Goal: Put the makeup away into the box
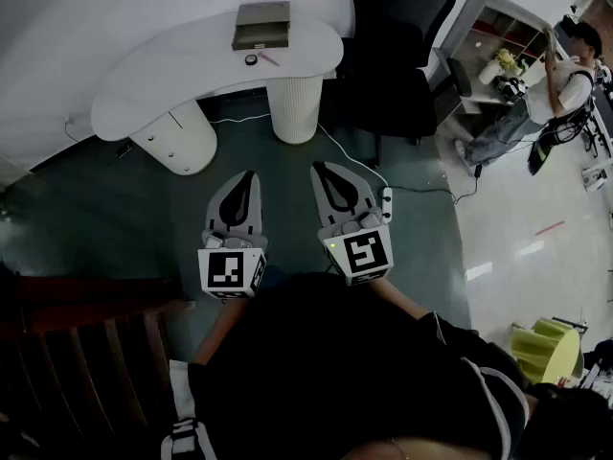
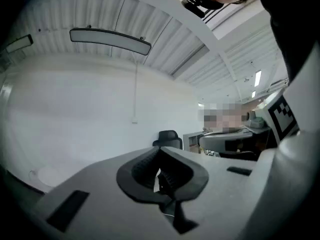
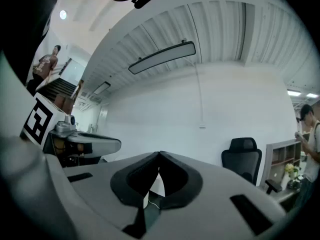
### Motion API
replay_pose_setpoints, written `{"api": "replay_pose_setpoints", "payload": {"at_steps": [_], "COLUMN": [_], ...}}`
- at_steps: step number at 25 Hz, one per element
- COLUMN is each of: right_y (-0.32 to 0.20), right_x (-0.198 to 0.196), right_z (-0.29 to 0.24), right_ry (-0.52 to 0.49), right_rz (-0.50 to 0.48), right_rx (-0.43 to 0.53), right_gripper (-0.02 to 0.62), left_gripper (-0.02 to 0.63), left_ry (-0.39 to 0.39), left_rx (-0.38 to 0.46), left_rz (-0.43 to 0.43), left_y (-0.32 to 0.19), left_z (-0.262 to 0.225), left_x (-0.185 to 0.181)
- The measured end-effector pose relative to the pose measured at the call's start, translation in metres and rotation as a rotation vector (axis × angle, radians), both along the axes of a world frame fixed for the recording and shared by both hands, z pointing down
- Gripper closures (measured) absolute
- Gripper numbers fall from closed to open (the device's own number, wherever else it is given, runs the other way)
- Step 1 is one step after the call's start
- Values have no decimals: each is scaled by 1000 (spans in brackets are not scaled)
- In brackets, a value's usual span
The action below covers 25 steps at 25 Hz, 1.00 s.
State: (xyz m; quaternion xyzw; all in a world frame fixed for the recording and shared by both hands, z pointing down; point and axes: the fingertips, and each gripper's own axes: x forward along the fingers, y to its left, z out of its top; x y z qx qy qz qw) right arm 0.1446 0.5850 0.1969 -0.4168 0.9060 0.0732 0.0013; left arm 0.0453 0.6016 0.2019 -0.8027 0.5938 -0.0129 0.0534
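A grey box [image 1: 261,25] lies on the white curved table [image 1: 172,75] at the far side of the room. Just in front of it sit a small dark round makeup item [image 1: 251,59] and a pink stick [image 1: 269,59]. My left gripper [image 1: 251,174] and right gripper [image 1: 318,167] hang side by side over the dark floor, well short of the table, both pointing level toward it. Each is shut with nothing between its jaws. In the left gripper view the left gripper's [image 2: 160,149] tips meet. The right gripper's [image 3: 159,154] tips meet likewise in the right gripper view.
A black office chair [image 1: 397,27] stands right of the table. A white power strip [image 1: 387,199] and cable lie on the floor beside my right gripper. A person [image 1: 551,89] stands by a shelf at far right. Dark wooden furniture [image 1: 86,353] is at lower left.
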Motion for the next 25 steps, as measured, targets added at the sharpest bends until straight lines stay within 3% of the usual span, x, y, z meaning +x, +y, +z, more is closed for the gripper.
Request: {"api": "replay_pose_setpoints", "payload": {"at_steps": [15, 20, 25], "right_y": [-33, -68, -104], "right_x": [-2, -32, -47], "right_z": [9, 21, 17], "right_ry": [-18, 21, 25], "right_rz": [8, 6, 14], "right_rx": [-17, -73, -27], "right_gripper": [572, 572, 572], "left_gripper": [598, 597, 572], "left_ry": [8, 1, 2], "left_rx": [-38, -83, -112], "left_rz": [-1, 19, 43], "left_y": [-31, -78, -119], "left_z": [13, 32, 41], "left_x": [-5, -33, -49]}}
